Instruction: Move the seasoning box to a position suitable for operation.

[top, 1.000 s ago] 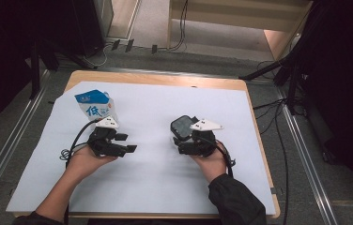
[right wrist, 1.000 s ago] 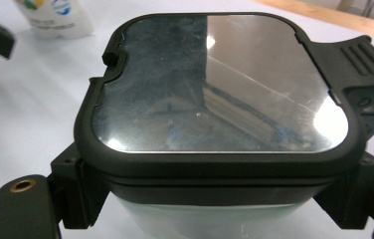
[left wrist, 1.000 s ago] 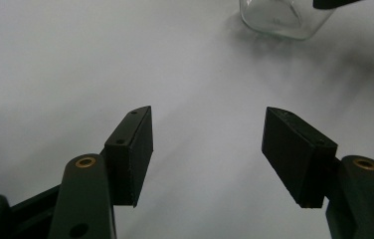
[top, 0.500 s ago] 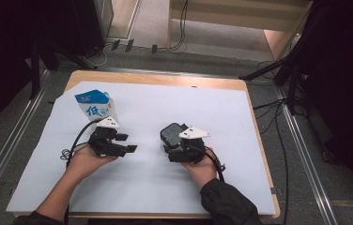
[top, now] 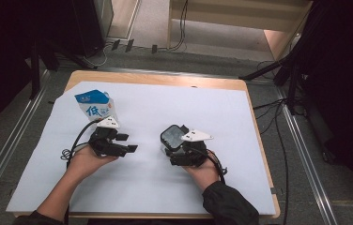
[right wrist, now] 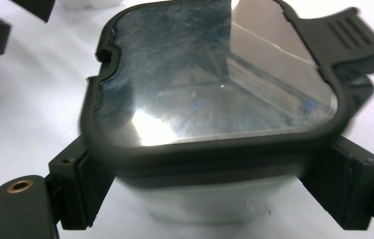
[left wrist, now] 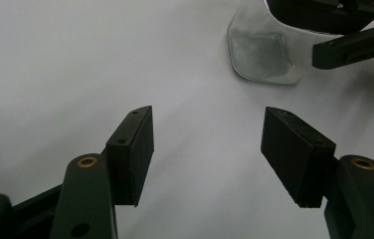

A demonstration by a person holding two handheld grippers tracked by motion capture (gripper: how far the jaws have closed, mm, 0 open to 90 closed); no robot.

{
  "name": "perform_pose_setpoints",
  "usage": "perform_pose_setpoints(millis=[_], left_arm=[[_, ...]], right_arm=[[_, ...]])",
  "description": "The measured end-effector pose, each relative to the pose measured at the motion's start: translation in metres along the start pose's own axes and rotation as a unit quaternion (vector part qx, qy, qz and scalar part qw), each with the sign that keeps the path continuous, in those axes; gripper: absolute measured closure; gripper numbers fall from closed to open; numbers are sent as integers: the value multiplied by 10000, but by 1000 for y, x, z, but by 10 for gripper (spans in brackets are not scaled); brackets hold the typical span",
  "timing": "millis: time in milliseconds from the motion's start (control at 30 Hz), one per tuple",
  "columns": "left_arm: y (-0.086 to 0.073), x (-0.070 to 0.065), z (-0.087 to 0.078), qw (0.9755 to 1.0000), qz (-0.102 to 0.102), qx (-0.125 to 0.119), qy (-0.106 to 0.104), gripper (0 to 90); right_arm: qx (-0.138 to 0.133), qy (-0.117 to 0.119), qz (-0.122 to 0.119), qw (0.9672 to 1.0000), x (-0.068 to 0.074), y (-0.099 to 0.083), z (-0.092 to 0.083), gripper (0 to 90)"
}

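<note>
— While the person's two hands rested on the white sheet [top: 259, 117], how many things did you count on it?

— Two grippers, one clear container with a dark-rimmed lid, and one blue-and-white carton [top: 95, 107]. The carton stood at the far left, just beyond the left gripper [top: 125, 143].

— Where was the container?

— The container [top: 173, 137] sat near the middle of the sheet, between the jaws of the right gripper [top: 167, 149], well apart from the carton.

— And the grippers' jaws?

— The left gripper's jaws stood spread with nothing but bare sheet between them. The right gripper's jaws pressed against the container's two sides just under the lid, pinching it.

— Did the views differ?

— Yes. From the high view the container was a small dark-topped box in front of the hand. The right gripper view showed the lid [right wrist: 215, 74] close up: one glossy transparent pane in a black frame, with a ribbed latch tab [right wrist: 354, 37] at one corner, and both pads against the walls. The left gripper view showed what the lid hid: the clear rounded body [left wrist: 262, 52] standing on the sheet, with one black jaw of the other gripper beside it.
</note>
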State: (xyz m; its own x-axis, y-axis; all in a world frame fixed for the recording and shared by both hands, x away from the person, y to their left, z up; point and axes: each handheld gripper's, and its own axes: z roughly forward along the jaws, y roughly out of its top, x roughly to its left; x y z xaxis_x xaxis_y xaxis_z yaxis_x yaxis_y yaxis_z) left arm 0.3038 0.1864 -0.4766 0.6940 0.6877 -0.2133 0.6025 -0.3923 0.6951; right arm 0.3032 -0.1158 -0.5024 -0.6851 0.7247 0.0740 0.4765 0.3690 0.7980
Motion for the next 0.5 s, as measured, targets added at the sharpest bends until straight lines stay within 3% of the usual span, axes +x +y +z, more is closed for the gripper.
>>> perform_pose_setpoints(millis=[167,300,400,500], left_arm=[[3,-7,-6,9998,83,-196,56,464],[5,-10,-5,9999,111,-79,-23,586],[7,-12,-2,9999,130,-45,-67,687],[10,-16,0,9998,155,-75,-125,792]], right_arm=[[-29,133,3,9999,-4,2,-19,183],[60,336,-38,9994,-9,0,-30,246],[25,358,-114,9993,-13,-1,-39,322],[-59,380,-5,9993,-19,0,-48,373]])
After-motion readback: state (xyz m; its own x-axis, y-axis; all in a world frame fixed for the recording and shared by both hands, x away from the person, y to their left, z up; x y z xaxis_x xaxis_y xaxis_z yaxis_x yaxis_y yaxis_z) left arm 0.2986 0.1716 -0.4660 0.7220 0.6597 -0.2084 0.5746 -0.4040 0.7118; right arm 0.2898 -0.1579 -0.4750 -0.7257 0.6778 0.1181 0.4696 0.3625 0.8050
